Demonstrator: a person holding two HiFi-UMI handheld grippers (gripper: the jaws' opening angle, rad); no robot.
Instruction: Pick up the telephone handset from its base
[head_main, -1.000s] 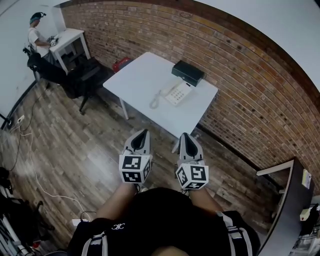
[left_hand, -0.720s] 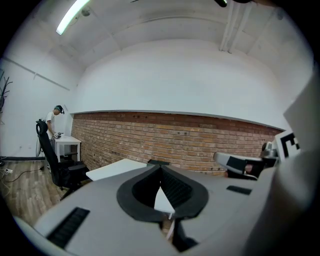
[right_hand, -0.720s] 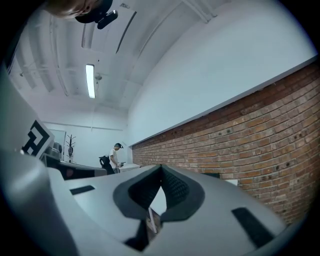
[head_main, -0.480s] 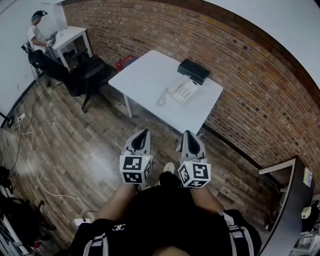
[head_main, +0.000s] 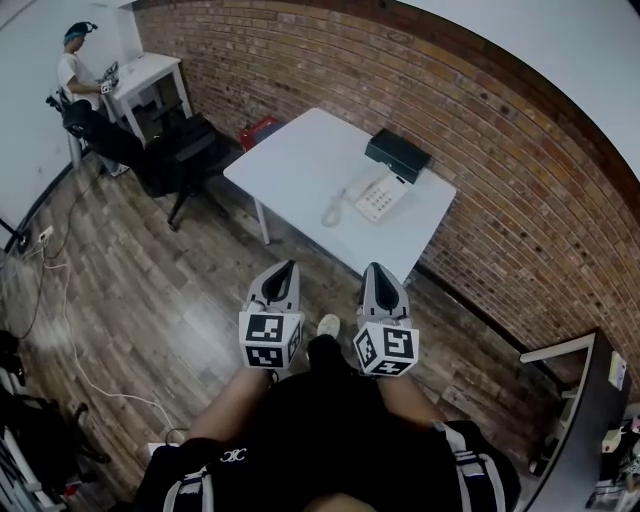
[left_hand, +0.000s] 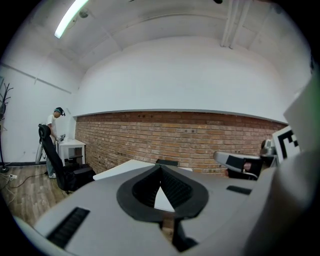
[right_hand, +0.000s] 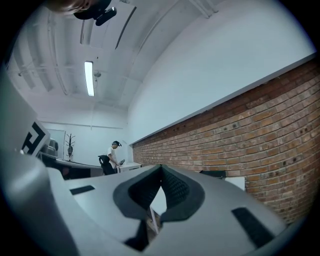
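The white telephone (head_main: 382, 197) stands on the white table (head_main: 300, 165) by the brick wall, its handset (head_main: 365, 186) lying on the base and a coiled cord (head_main: 331, 211) trailing off to its left. Both grippers are held out over the wooden floor, well short of the table. My left gripper (head_main: 290, 264) is shut and empty. My right gripper (head_main: 370, 267) is shut and empty too. In the left gripper view, the tabletop (left_hand: 125, 167) shows beyond the closed tips. The phone itself is hidden in both gripper views.
A black box (head_main: 398, 155) sits behind the phone. A black office chair (head_main: 185, 150) and a red item (head_main: 262, 130) are left of the table. A person (head_main: 75, 70) stands at a small white desk (head_main: 150, 72). Cables (head_main: 50, 270) lie on the floor.
Table and phone have slid rightward and slightly lower in the head view as I walk toward them. Both grippers keep their pose and stay shut.
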